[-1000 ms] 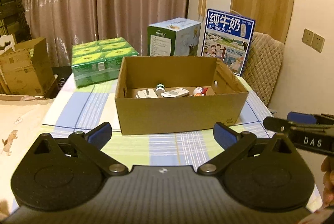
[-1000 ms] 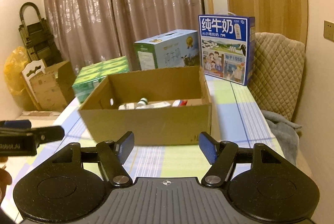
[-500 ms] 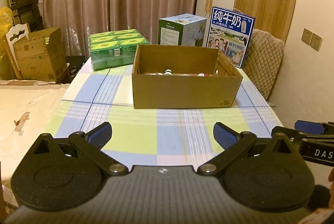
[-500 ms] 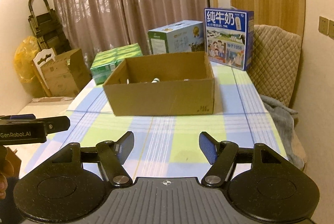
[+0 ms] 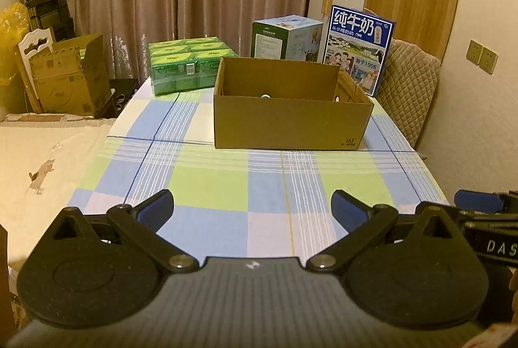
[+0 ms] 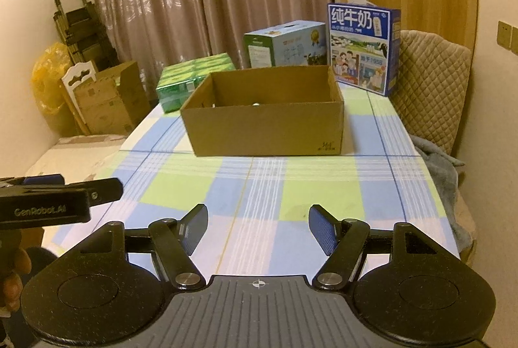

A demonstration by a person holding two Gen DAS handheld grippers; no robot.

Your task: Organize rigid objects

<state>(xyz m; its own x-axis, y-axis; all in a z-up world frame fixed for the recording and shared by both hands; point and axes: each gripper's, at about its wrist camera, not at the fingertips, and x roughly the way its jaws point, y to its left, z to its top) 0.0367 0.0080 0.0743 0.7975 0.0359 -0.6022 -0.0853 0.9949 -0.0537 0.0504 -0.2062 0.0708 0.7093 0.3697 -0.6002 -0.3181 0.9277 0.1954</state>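
Observation:
An open brown cardboard box (image 5: pixel 288 124) (image 6: pixel 268 127) stands on the checked tablecloth (image 5: pixel 210 186) (image 6: pixel 259 186) at the far half of the table. Its front wall hides most of the contents; only a small white top (image 5: pixel 266 96) shows inside. My left gripper (image 5: pixel 252 212) is open and empty, low over the table's near end, well back from the box. My right gripper (image 6: pixel 259 228) is open and empty, also near the front edge. Each gripper shows at the side of the other's view.
Behind the box stand a green shrink-wrapped pack (image 5: pixel 186 69), a white-green carton (image 5: pixel 286 37) and a blue milk carton (image 5: pixel 357 48). A padded chair (image 5: pixel 411 88) is at the right, with a grey cloth (image 6: pixel 443 166). Cardboard boxes (image 5: pixel 68 79) and a folded trolley are at the left.
Both grippers have pulled back from the box toward the table's near end. The box looks smaller and its contents have dropped out of sight. Both stay open.

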